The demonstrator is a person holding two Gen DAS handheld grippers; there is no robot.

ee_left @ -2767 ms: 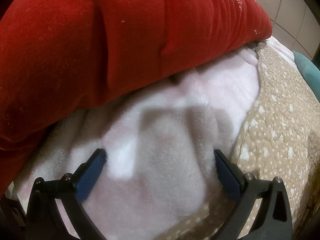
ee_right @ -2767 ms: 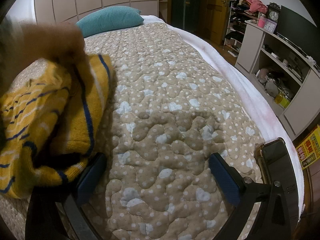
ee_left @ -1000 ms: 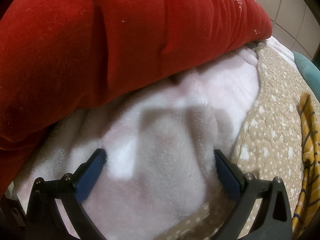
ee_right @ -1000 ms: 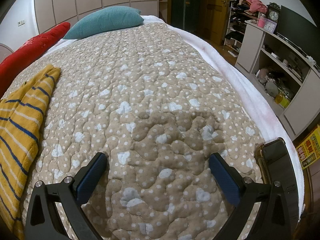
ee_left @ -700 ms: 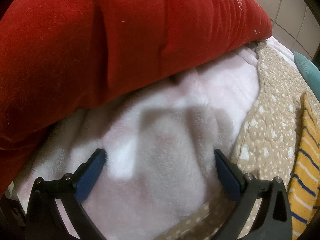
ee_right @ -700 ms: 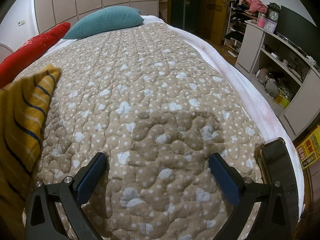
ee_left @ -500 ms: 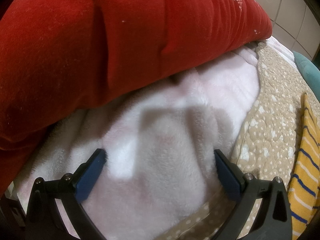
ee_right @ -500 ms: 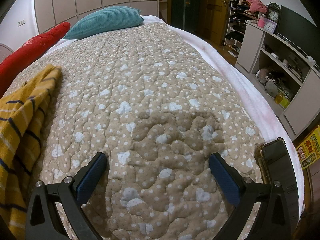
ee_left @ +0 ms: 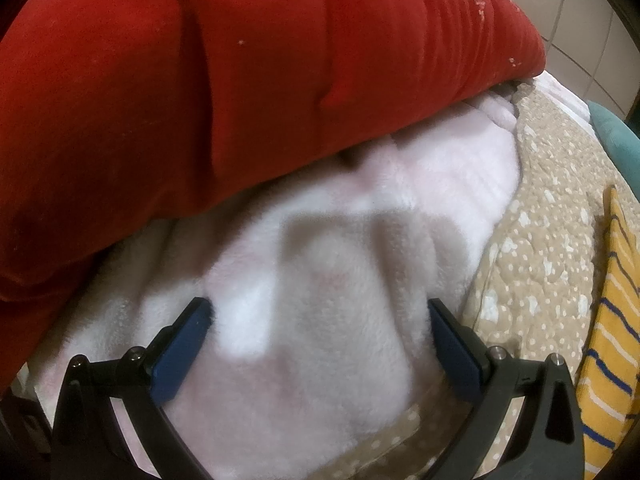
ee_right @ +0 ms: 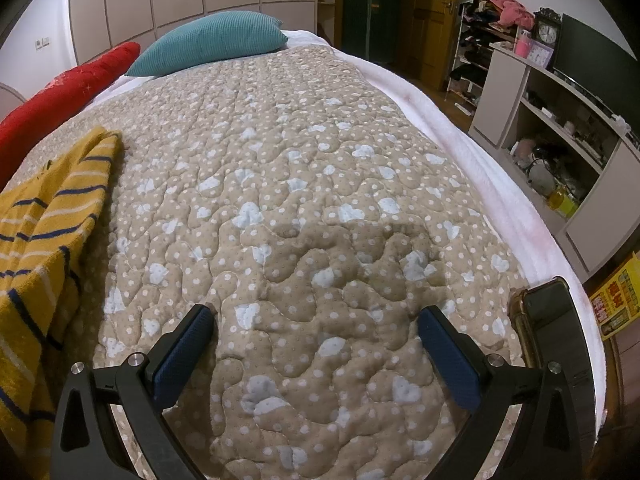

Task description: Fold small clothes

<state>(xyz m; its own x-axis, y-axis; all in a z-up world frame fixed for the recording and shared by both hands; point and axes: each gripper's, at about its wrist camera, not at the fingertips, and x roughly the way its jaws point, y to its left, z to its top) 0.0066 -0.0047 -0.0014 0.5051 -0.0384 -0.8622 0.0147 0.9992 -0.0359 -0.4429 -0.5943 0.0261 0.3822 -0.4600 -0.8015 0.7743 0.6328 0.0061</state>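
- The left claw is seen released, its blue pads spread wide over a fluffy white-pink blanket that fills the centre of the left wrist view; nothing is gripped between them.
- A large red cushion is spread across the upper half of that frame, resting on the blanket.
- The right claw is likewise held apart and unloaded, low over a beige quilted bedspread dotted with white spots and pale blue hearts.
- The yellow striped garment, with navy and white stripes, is laid on the bedspread at the left edge of the right wrist view; it is also caught at the right edge of the left wrist view.
- A teal pillow is placed at the upper centre, beside the red cushion at upper left.
- A shelving unit cluttered with items is seen at the right, with a clock on top.
- A phone is lying at the bed's lower right edge.
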